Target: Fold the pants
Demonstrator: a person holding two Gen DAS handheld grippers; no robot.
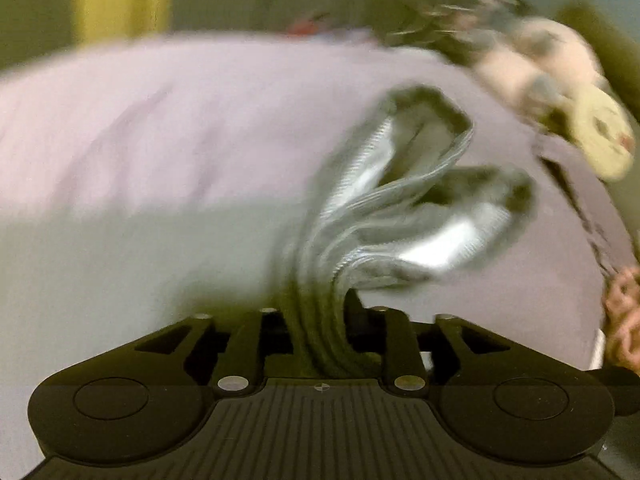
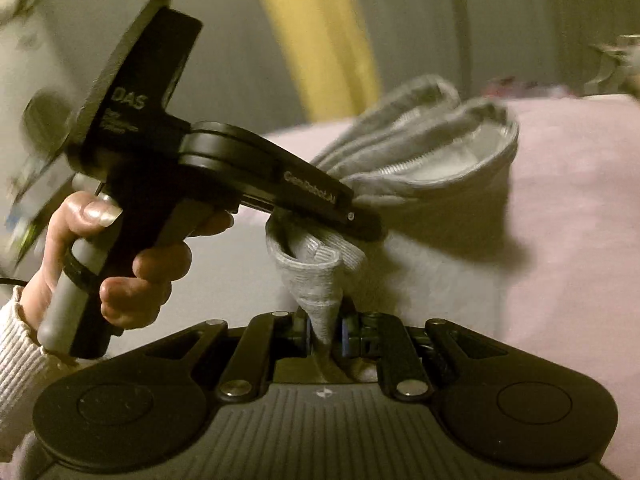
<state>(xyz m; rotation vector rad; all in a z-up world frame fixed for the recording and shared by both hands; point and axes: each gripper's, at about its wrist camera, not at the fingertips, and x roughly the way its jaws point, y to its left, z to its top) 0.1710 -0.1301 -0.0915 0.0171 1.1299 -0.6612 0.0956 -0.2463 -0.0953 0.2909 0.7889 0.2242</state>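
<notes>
- Both tools are clenched on the grey pants (image 2: 420, 160): left tool (image 1: 320, 320) and right tool (image 2: 324, 320) each pinch bunched fabric, lifted over the pink bed (image 1: 160, 120).
- Best to draw the grips apart so the cloth flattens before laying it down.

One pants (image 1: 400, 216), two claws (image 1: 320, 320)

Pants (image 1: 400, 208) run fwd from between the left gripper (image 1: 316, 320) jaws, two leg openings fanning fwd-right over the bed (image 1: 160, 140); stuffed toy (image 1: 560, 92) lies beyond them, far right on the bed. In right wrist view, a fold of the pants sits between the right gripper (image 2: 326, 320) jaws, w/ the left gripper just fwd-left, bed beneath.
</notes>
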